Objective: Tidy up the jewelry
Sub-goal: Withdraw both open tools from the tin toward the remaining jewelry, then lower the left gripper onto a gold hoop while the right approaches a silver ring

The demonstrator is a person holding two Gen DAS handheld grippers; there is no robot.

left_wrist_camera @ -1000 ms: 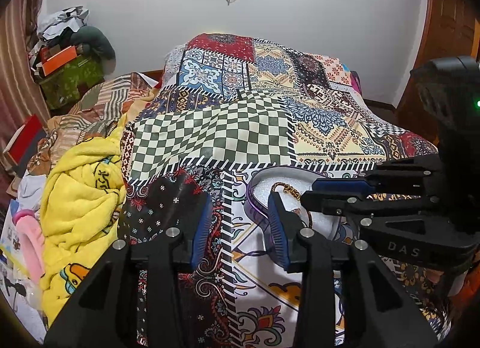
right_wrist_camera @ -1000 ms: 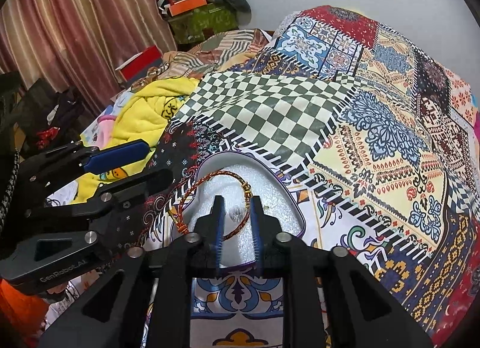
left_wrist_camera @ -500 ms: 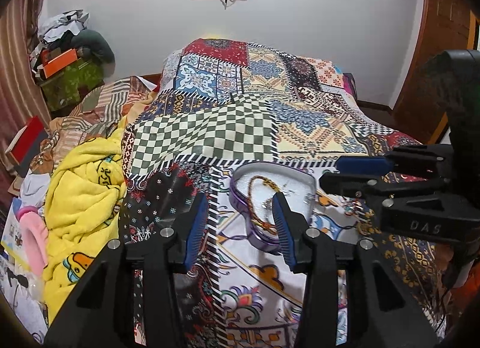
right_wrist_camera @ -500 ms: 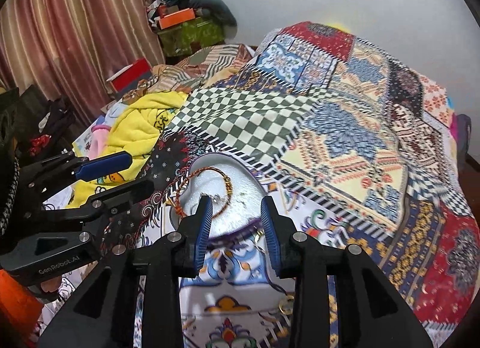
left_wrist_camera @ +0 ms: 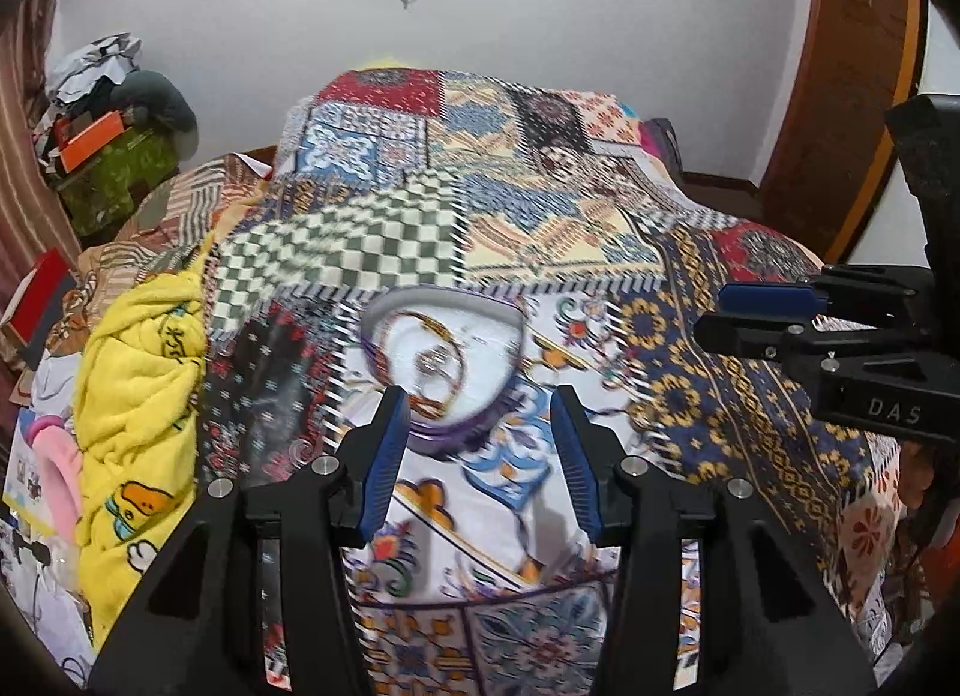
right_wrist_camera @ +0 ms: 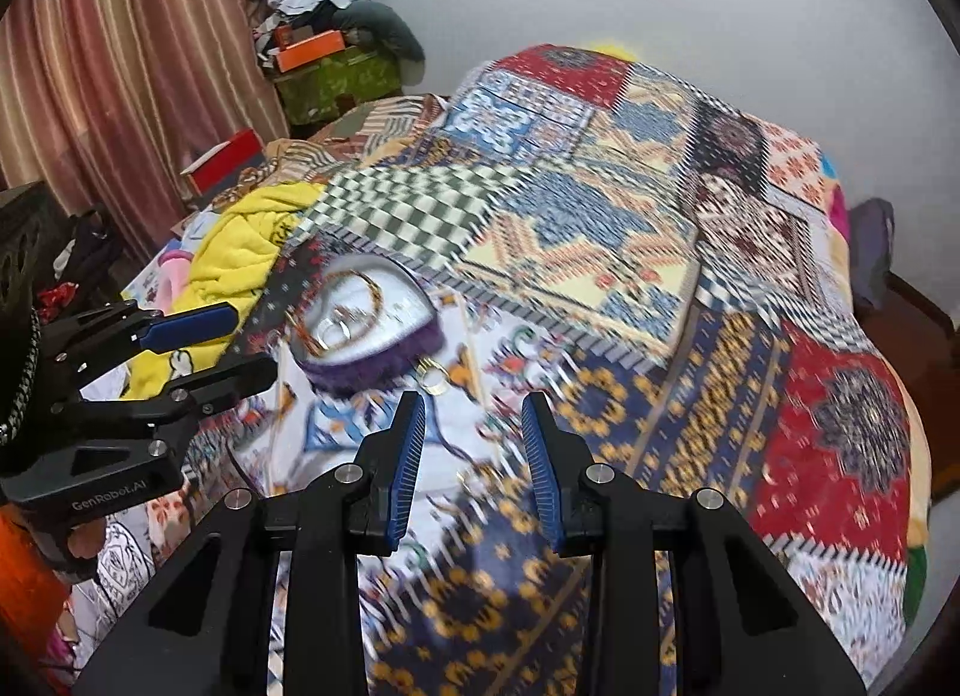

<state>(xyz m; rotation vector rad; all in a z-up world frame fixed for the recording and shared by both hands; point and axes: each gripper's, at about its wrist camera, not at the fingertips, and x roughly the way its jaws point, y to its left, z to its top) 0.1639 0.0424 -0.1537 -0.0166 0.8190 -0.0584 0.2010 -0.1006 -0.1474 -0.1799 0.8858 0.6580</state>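
Observation:
A purple-walled jewelry box [left_wrist_camera: 480, 426] with a white lining lies open on the patterned bedspread, seen also in the right wrist view as the box [right_wrist_camera: 384, 363]. An orange and gold bracelet [left_wrist_camera: 435, 363] and some small silvery pieces lie inside it. A gold ring [right_wrist_camera: 433, 381] rests on the spread just beside the box. My left gripper [left_wrist_camera: 480, 444] is open, its fingers on either side of the box's near wall. My right gripper [right_wrist_camera: 474, 456] is open and holds nothing, drawn back to the right of the box.
The patchwork bedspread [left_wrist_camera: 540, 198] covers the whole bed. A yellow blanket [left_wrist_camera: 138, 372] is heaped along the left edge, with boxes and clothes [left_wrist_camera: 108, 150] piled in the far left corner. A wooden door [left_wrist_camera: 840, 114] stands at right, curtains [right_wrist_camera: 120, 66] at left.
My right gripper opened, let the bracelet drop into the box, and pulled back to the right. Both grippers rose away from the box, and my left gripper opened wider.

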